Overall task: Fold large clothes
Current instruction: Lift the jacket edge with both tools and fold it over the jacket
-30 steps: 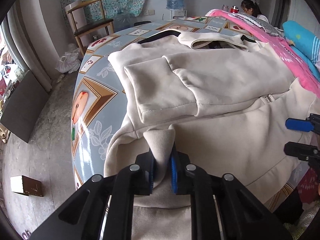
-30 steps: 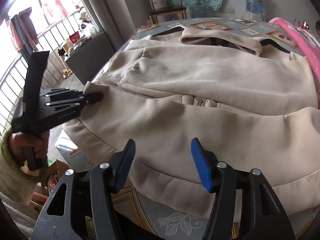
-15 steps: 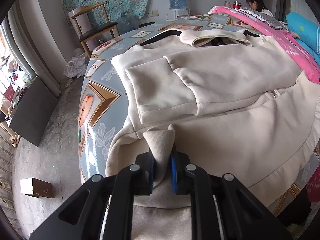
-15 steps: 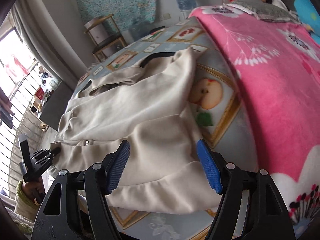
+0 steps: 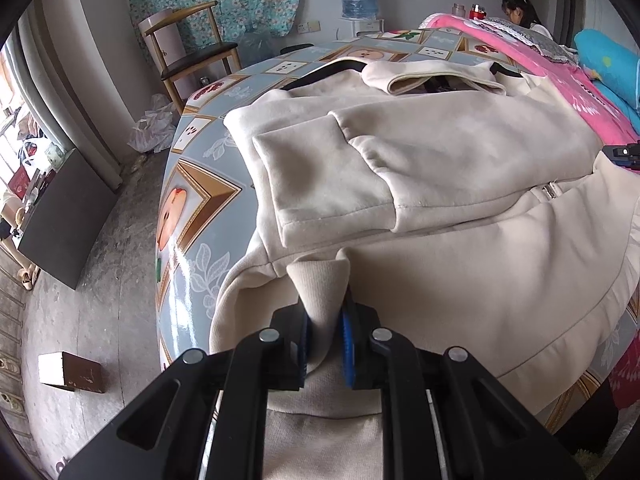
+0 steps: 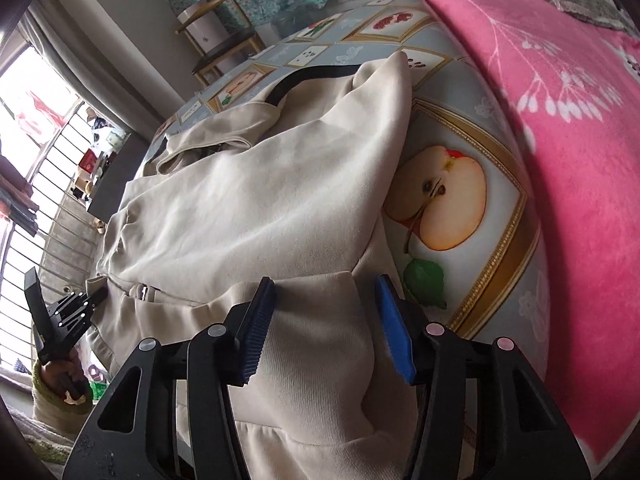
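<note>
Spread over the fruit-print tablecloth (image 5: 188, 216), the cream zip-up jacket (image 5: 460, 168) is lying with its collar away from me and its hem toward me. Through the left wrist camera, I am keeping my left gripper (image 5: 325, 330) pinched narrow on a ribbed hem corner (image 5: 320, 292). Through the right wrist camera, my right gripper (image 6: 325, 326) is half-open, its jaws having just been closing, straddling the opposite hem corner (image 6: 320, 320) without pressing it; the pink blanket (image 6: 560, 120) is lying beside it.
</note>
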### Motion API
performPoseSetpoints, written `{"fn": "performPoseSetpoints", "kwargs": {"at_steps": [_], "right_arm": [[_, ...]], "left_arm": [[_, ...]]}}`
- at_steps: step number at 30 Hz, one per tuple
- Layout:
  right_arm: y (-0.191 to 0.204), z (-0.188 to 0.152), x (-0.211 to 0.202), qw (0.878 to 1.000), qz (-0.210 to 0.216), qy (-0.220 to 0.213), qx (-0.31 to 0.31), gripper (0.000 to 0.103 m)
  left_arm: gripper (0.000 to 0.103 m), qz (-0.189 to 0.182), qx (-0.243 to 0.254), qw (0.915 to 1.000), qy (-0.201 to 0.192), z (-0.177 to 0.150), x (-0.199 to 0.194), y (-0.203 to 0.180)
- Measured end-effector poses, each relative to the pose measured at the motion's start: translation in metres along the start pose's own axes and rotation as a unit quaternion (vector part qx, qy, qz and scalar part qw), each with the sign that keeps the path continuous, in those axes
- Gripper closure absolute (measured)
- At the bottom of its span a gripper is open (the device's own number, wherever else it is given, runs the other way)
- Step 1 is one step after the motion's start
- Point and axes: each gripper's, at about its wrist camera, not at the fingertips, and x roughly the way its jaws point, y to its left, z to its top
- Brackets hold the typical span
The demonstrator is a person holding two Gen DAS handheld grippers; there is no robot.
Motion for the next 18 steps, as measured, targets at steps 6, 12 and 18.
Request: {"fn": "performPoseSetpoints", "kwargs": {"at_steps": [6,12,18], "right_arm": [[0.003,-0.005,-0.005,0.999,0.010,0.026,-0.019,0.054],[0.002,-0.003,0.000,0.999,0.011,0.040,-0.021,0.058],[0.011,-0.005,-0.007,0.999,-0.023,0.036,-0.030,0.087]], "left_arm": [[0.090,0.000,-0.001,1.0000,0.000,0.000,0.000,0.000],[0.090,-0.003,-0.003,1.0000,-0.002,0.000,-0.001,0.000],[0.090,-0.021,-0.024,0.9995,-0.002,0.001,-0.001,0.007]]}}
